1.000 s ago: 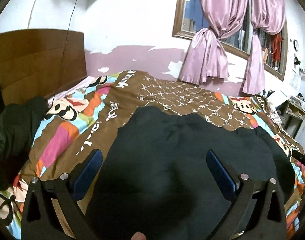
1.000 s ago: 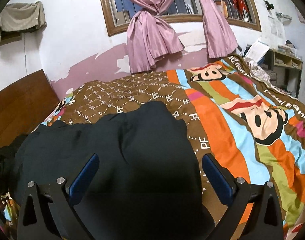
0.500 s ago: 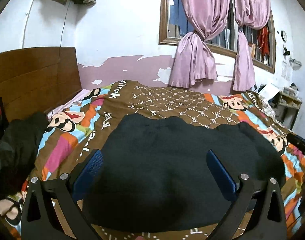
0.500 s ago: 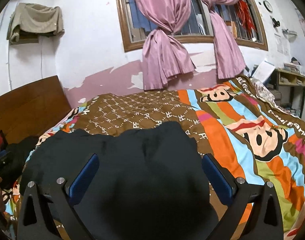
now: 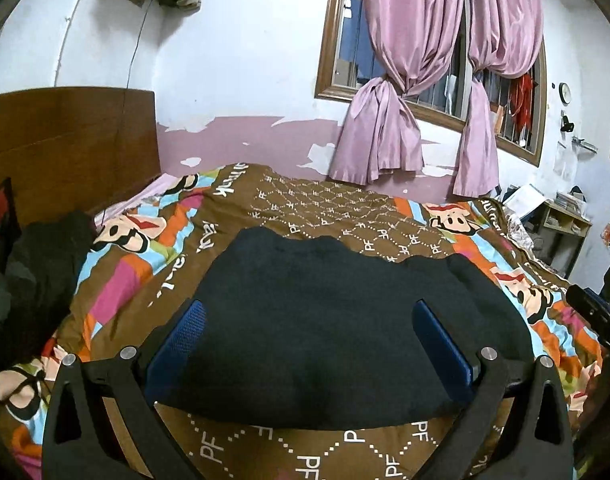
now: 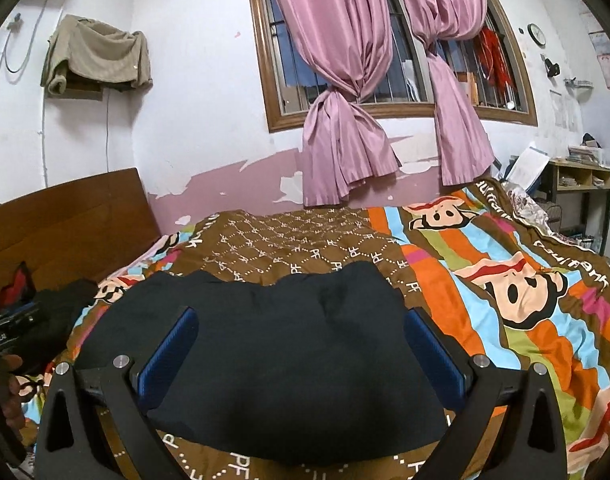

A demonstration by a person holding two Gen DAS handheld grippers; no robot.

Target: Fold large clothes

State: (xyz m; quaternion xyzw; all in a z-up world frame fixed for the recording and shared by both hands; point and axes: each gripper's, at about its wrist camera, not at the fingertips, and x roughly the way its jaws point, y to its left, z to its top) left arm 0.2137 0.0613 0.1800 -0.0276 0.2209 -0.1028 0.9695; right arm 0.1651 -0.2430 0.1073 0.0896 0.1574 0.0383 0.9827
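Note:
A large black garment [image 5: 329, 320] lies folded into a wide flat block on the colourful bedspread [image 5: 345, 208]; it also shows in the right wrist view [image 6: 289, 360]. My left gripper [image 5: 309, 312] is open and empty, above the garment's near left part, apart from the cloth. My right gripper [image 6: 301, 320] is open and empty, above the garment's near right part. The near hem of the garment shows in both views, with bedspread in front of it.
A pile of dark clothes [image 5: 29, 280] lies at the left by the wooden headboard [image 5: 65, 140]. Pink tied curtains [image 6: 345, 120] hang at the window behind the bed. A shelf unit [image 6: 577, 188] stands at the far right. The right gripper's body [image 5: 593, 312] shows at the right edge.
Both grippers have pulled back and tilted up from the garment. More wall and window show now, and the garment's near hem has come into view.

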